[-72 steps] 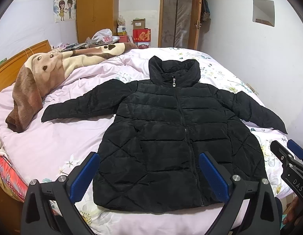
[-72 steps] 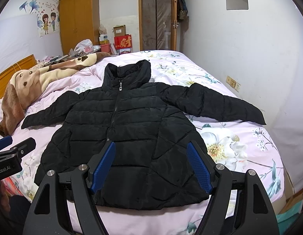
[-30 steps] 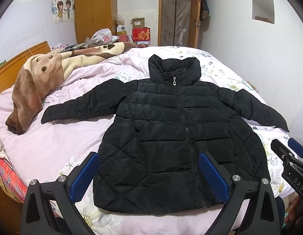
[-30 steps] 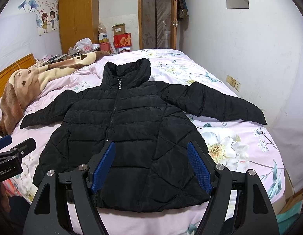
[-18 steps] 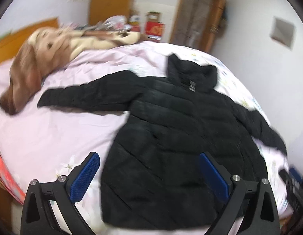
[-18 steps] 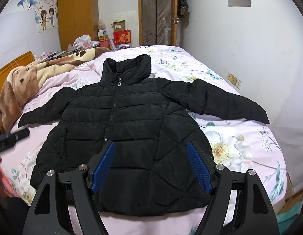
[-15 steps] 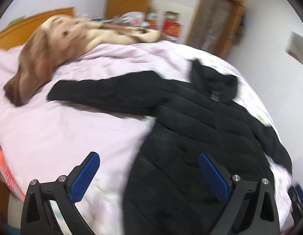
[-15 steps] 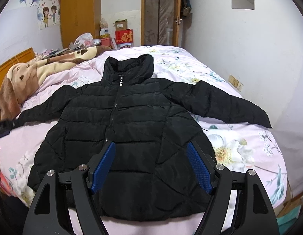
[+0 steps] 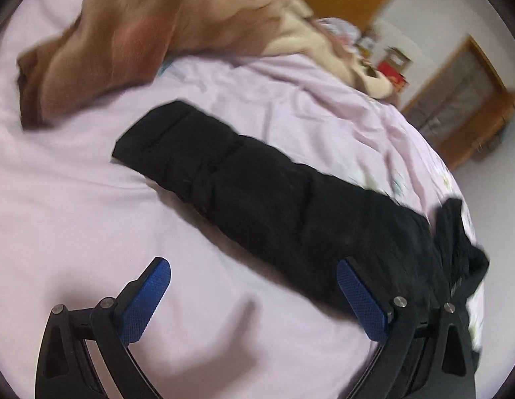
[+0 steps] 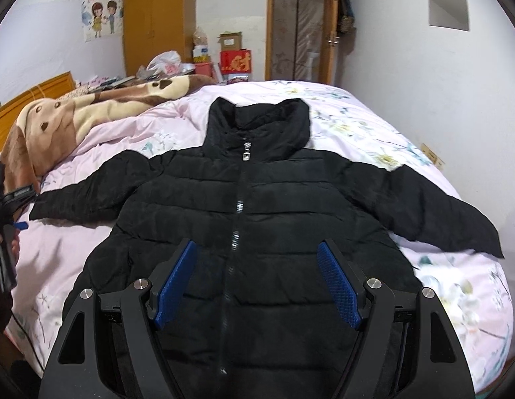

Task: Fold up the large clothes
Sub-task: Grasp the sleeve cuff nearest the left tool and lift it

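A black quilted puffer jacket [image 10: 257, 219] lies flat and zipped on the pink bed, sleeves spread to both sides. My right gripper [image 10: 257, 282] is open and empty, hovering over the jacket's lower front. My left gripper [image 9: 254, 296] is open and empty above the bed beside the jacket's left sleeve [image 9: 244, 183], whose cuff points toward the blanket. The left gripper also shows at the left edge of the right wrist view [image 10: 11, 199], close to that cuff. The left wrist view is motion-blurred.
A brown and cream bear blanket [image 10: 67, 116] lies bunched at the bed's left side, near the headboard [image 10: 31, 99]. A wardrobe [image 10: 157, 20], boxes [image 10: 234, 56] and a door [image 10: 300, 30] stand beyond the bed. A wall runs along the right.
My left gripper has swung left and down toward the jacket's left sleeve, so its view now shows the sleeve close up. My right gripper has moved forward over the jacket's body.
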`<action>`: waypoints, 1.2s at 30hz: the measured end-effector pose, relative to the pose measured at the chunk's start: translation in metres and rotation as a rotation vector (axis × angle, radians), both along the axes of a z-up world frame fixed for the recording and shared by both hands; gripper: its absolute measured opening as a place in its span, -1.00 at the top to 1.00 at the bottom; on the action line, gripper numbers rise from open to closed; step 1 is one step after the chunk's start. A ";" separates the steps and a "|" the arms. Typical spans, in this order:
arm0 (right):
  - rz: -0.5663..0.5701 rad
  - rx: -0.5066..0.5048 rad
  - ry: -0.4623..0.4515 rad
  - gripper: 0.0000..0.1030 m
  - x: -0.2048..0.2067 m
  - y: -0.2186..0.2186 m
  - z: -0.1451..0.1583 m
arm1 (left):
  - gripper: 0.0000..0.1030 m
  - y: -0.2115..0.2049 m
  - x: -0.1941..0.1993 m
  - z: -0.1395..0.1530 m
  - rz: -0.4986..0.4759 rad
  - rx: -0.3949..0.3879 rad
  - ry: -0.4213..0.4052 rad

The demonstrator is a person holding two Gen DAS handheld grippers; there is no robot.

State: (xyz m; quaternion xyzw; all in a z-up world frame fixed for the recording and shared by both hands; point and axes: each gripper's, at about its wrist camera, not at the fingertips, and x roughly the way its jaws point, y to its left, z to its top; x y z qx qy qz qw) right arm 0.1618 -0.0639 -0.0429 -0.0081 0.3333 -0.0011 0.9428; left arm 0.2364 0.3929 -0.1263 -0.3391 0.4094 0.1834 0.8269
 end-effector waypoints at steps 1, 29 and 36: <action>0.006 -0.005 0.007 -0.46 0.004 0.003 -0.003 | -0.96 0.008 0.005 -0.006 0.015 -0.013 0.000; 0.076 0.049 0.069 -0.46 0.040 0.012 -0.030 | 0.63 -0.011 0.080 0.011 0.017 -0.098 -0.121; 0.044 0.096 0.031 -0.46 0.033 -0.011 -0.017 | 0.63 -0.108 0.089 0.102 -0.191 0.152 -0.265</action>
